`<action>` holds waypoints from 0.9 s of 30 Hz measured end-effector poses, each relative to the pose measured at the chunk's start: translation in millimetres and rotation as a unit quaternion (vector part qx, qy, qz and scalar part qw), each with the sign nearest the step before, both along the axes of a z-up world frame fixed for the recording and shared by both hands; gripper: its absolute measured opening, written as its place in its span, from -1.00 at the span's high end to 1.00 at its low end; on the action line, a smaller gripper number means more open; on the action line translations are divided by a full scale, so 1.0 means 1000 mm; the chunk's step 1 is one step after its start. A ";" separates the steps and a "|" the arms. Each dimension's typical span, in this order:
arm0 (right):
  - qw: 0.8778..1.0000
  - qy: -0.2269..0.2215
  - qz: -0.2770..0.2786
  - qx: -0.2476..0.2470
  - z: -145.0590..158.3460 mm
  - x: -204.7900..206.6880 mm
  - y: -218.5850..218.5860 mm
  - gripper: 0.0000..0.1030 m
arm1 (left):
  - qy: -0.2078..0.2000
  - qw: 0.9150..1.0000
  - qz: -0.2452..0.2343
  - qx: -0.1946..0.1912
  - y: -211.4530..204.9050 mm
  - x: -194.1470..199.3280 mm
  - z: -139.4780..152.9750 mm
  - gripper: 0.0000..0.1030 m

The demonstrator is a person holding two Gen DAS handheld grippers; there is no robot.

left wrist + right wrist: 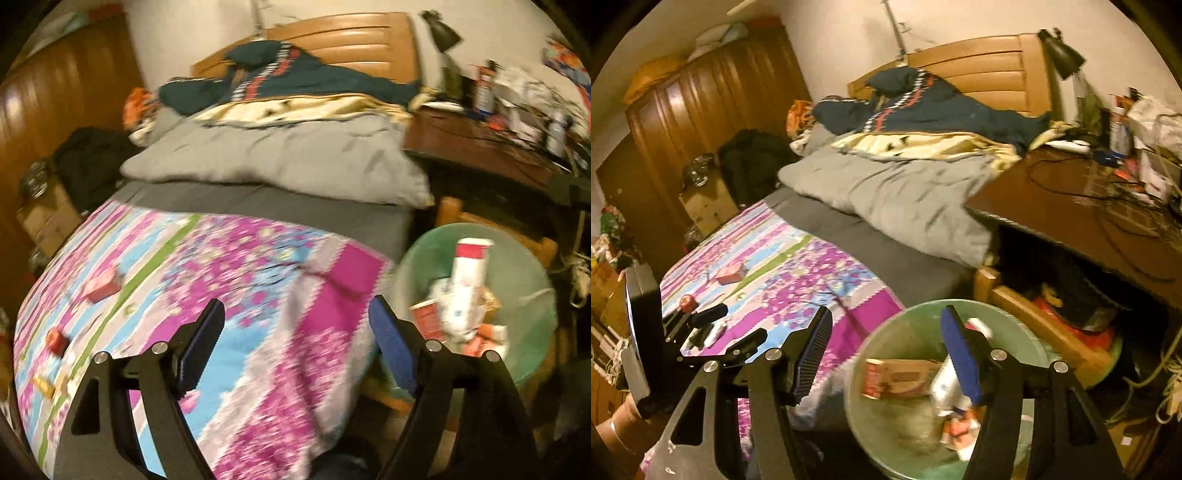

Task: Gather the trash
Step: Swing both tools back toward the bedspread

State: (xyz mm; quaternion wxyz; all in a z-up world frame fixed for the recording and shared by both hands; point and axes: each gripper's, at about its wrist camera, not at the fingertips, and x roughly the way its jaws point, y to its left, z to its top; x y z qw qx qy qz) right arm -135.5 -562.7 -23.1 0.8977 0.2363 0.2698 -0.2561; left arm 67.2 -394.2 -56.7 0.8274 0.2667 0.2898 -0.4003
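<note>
A pale green trash bin [532,317] stands on the floor at the bed's right side, holding a white and red bottle [467,280], cartons and wrappers. In the right wrist view the bin [916,317] is directly below, with a red and brown box [897,376] falling or lying inside. My right gripper [886,354] is open and empty above the bin. My left gripper [295,350] is open and empty above the floral bedspread [229,280]; it also shows in the right wrist view [701,325]. On the bedspread lie a pink box [101,286], a red item [55,339] and a yellow wrapper [44,384].
A grey duvet [280,158], a dark jacket [295,77] and a wooden headboard [354,37] fill the far bed. A cluttered dark desk [1089,206] with cables stands right. A wardrobe [713,122], cardboard box [705,206] and black bag are left.
</note>
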 end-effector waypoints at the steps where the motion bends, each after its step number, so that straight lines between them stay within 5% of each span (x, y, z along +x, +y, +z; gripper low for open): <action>1: 1.000 0.001 0.008 0.002 -0.002 0.009 0.005 -0.22 | -0.002 1.000 0.013 0.000 0.010 0.006 -0.001 -0.49; 7: 0.997 0.018 0.068 0.014 -0.015 0.066 0.045 -0.22 | 0.019 0.995 0.098 -0.009 0.082 0.047 -0.014 -0.49; 14: 0.986 0.050 0.159 0.028 -0.039 0.139 0.108 -0.22 | 0.039 0.977 0.208 -0.007 0.180 0.077 -0.040 -0.49; 24: 0.943 0.075 0.319 0.064 -0.087 0.288 0.240 -0.22 | 0.019 0.940 0.340 0.000 0.355 0.114 -0.051 -0.50; 27: 0.932 0.071 0.349 0.069 -0.092 0.342 0.281 -0.22 | -0.007 0.933 0.359 0.016 0.396 0.143 -0.052 -0.75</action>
